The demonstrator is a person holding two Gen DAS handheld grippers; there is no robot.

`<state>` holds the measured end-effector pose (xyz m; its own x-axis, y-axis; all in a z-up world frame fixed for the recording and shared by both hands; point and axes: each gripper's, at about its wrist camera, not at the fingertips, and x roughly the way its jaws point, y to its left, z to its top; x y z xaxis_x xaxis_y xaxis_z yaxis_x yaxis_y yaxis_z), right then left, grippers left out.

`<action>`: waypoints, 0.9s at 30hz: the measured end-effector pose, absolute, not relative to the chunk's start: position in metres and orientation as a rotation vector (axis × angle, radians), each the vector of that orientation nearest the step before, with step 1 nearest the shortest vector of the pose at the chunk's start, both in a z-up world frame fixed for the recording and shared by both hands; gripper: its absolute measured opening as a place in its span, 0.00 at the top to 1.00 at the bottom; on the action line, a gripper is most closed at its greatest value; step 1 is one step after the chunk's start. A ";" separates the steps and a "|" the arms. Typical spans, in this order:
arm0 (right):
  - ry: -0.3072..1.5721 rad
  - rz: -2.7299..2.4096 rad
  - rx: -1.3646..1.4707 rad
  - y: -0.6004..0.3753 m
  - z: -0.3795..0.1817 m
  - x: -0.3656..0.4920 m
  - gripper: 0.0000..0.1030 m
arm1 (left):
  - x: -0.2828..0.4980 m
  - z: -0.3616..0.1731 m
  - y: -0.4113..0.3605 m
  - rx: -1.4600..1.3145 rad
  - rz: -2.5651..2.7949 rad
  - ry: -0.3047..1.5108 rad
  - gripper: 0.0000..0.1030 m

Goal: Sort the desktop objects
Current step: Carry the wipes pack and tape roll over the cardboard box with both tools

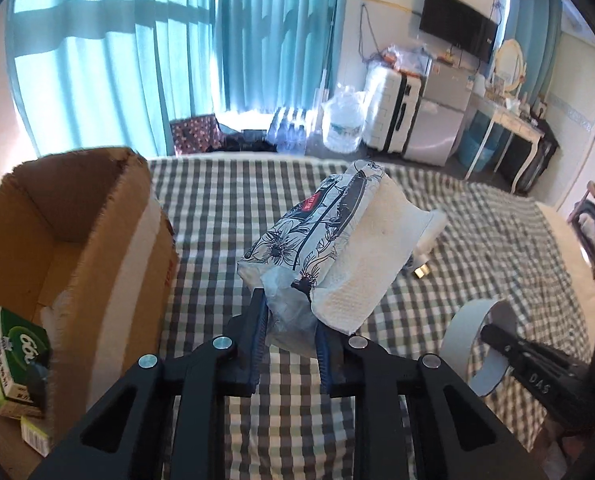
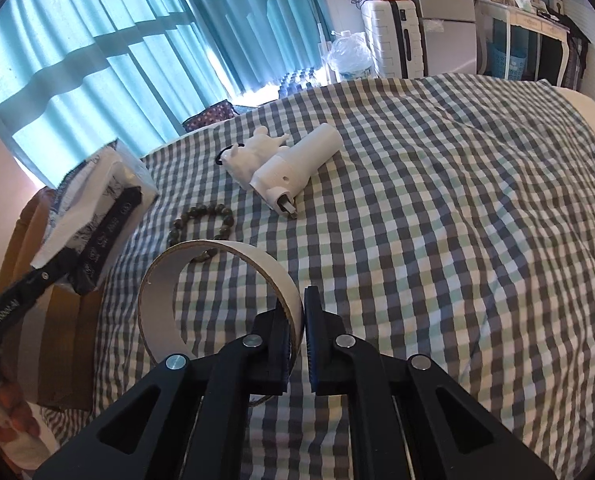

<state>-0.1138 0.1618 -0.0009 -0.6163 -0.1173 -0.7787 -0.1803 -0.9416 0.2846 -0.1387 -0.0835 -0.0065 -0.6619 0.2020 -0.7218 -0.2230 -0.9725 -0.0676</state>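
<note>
The tissue pack [image 1: 329,240] was held clear of the checked bed [image 1: 225,208] at frame centre, clenched at its near end by the left tongs [image 1: 289,312]. It was best carried level over the cardboard box [image 1: 69,216] at left before release. Only the right wrist view showed the right tongs [image 2: 297,312] clamped on the tape ring [image 2: 217,252], with a bead bracelet [image 2: 201,224] and white tool [image 2: 297,168] lying beyond.

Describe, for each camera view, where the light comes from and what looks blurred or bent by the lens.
Left wrist view: daylight glows through the teal curtains, window-frame shadows banding them; the checked bedsheet smears at lower right, the cardboard box bulges. Right wrist view: same backlit curtains, the tissue pack edge is soft, the bed's far edge curves, corners go black.
</note>
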 end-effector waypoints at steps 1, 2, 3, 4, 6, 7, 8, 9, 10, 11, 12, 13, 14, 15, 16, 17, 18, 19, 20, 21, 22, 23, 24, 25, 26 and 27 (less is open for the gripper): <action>0.525 2.746 -1.356 0.161 0.003 -0.110 0.94 | -0.135 0.000 -0.085 -1.142 2.667 0.041 0.79; 0.529 2.752 -1.350 0.160 0.006 -0.106 0.94 | -0.131 0.006 -0.087 -1.129 2.674 0.048 0.79; 0.537 2.758 -1.345 0.158 0.009 -0.102 0.94 | -0.126 0.014 -0.090 -1.113 2.679 0.052 0.79; 0.545 2.762 -1.349 0.157 0.012 -0.099 0.94 | -0.121 0.021 -0.093 -1.099 2.685 0.048 0.79; 0.537 2.771 -1.341 0.151 0.017 -0.090 0.94 | -0.112 0.034 -0.100 -1.072 2.696 0.034 0.79; 0.525 2.779 -1.337 0.146 0.021 -0.086 0.94 | -0.108 0.041 -0.104 -1.061 2.706 0.030 0.79; 0.512 2.790 -1.335 0.141 0.025 -0.081 0.94 | -0.105 0.048 -0.108 -1.053 2.717 0.035 0.79; 0.488 2.805 -1.328 0.134 0.031 -0.077 0.94 | -0.102 0.053 -0.111 -1.049 2.728 0.042 0.79; 0.460 2.817 -1.320 0.127 0.037 -0.074 0.94 | -0.099 0.058 -0.116 -1.045 2.736 0.047 0.79; 0.436 2.831 -1.309 0.121 0.043 -0.071 0.94 | -0.095 0.063 -0.121 -1.040 2.746 0.051 0.79; 0.414 2.854 -1.291 0.112 0.052 -0.068 0.94 | -0.092 0.068 -0.128 -1.036 2.755 0.051 0.79; 0.403 2.873 -1.279 0.105 0.058 -0.067 0.94 | -0.089 0.073 -0.136 -1.030 2.768 0.048 0.79; 0.388 2.893 -1.270 0.098 0.065 -0.065 0.94 | -0.086 0.077 -0.144 -1.023 2.780 0.044 0.79; 0.360 2.915 -1.258 0.087 0.073 -0.064 0.94 | -0.084 0.079 -0.152 -1.022 2.791 0.043 0.79; 0.337 2.934 -1.251 0.079 0.078 -0.064 0.94 | -0.080 0.081 -0.158 -1.024 2.802 0.044 0.79; 0.322 2.952 -1.246 0.070 0.082 -0.064 0.94 | -0.078 0.082 -0.167 -1.030 2.810 0.048 0.79; 0.307 2.975 -1.246 0.059 0.087 -0.064 0.94 | -0.077 0.082 -0.178 -1.037 2.823 0.048 0.79; 0.291 2.992 -1.246 0.049 0.091 -0.065 0.94 | -0.077 0.082 -0.188 -1.044 2.837 0.042 0.79; 0.264 3.010 -1.248 0.037 0.094 -0.067 0.94 | -0.078 0.081 -0.196 -1.051 2.847 0.033 0.79; 0.236 3.027 -1.250 0.027 0.096 -0.069 0.94 | -0.078 0.081 -0.205 -1.059 2.860 0.020 0.79; 0.217 3.040 -1.250 0.018 0.098 -0.071 0.94 | -0.079 0.079 -0.215 -1.071 2.875 0.012 0.79; 0.200 3.055 -1.254 0.008 0.099 -0.073 0.94 | -0.079 0.078 -0.225 -1.084 2.889 0.009 0.79; 0.184 3.072 -1.261 -0.003 0.101 -0.076 0.94 | -0.081 0.076 -0.234 -1.097 2.900 0.008 0.79; 0.172 3.086 -1.265 -0.011 0.101 -0.079 0.94 | -0.082 0.074 -0.242 -1.111 2.907 0.006 0.79; 0.153 3.103 -1.269 -0.023 0.103 -0.084 0.94 | -0.083 0.071 -0.252 -1.125 2.917 0.001 0.79; 0.138 3.119 -1.268 -0.033 0.105 -0.088 0.94 | -0.084 0.067 -0.260 -1.139 2.926 -0.009 0.79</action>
